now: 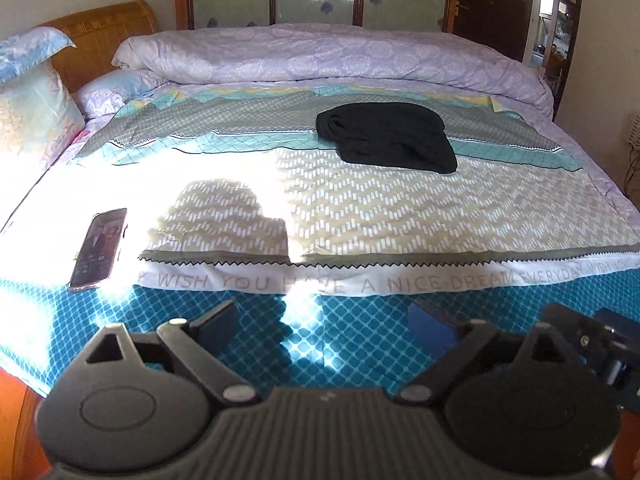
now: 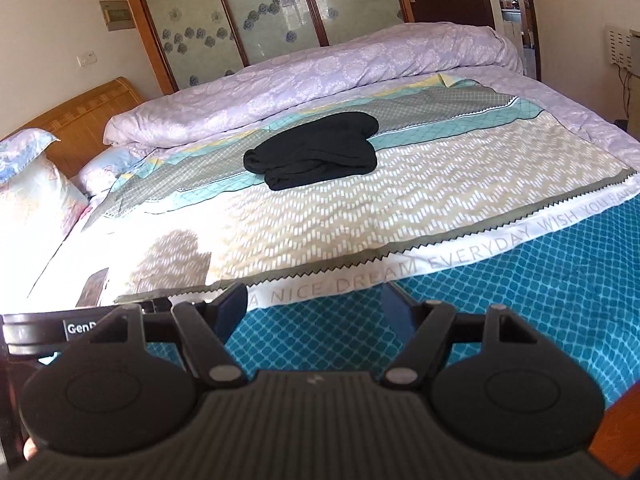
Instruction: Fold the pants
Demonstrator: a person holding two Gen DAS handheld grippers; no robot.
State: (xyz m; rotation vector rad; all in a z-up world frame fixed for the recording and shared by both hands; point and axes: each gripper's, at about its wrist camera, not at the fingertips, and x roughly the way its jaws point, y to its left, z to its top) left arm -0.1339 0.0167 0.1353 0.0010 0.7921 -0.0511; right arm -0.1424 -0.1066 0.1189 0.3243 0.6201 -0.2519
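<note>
Black pants (image 1: 386, 138) lie in a compact folded bundle mid-bed, at 12 o'clock from both grippers and well apart from them. Left gripper (image 1: 322, 320) and right gripper (image 2: 314, 300): jaws apart, empty, over the bed's (image 1: 360, 344) near edge. Folding appears finished; next move likely none. Phone (image 1: 99, 249) at 10 o'clock; open bedspread between.

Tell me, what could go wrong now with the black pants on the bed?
1. The pants lie folded in a loose bundle, so a nudge might undo them.
2. A phone lies near the bed's edge; a passing left hand-held gripper might knock it off.
3. Bright sun glare washes out that corner of the bedspread, so the phone is easy to miss.
</note>
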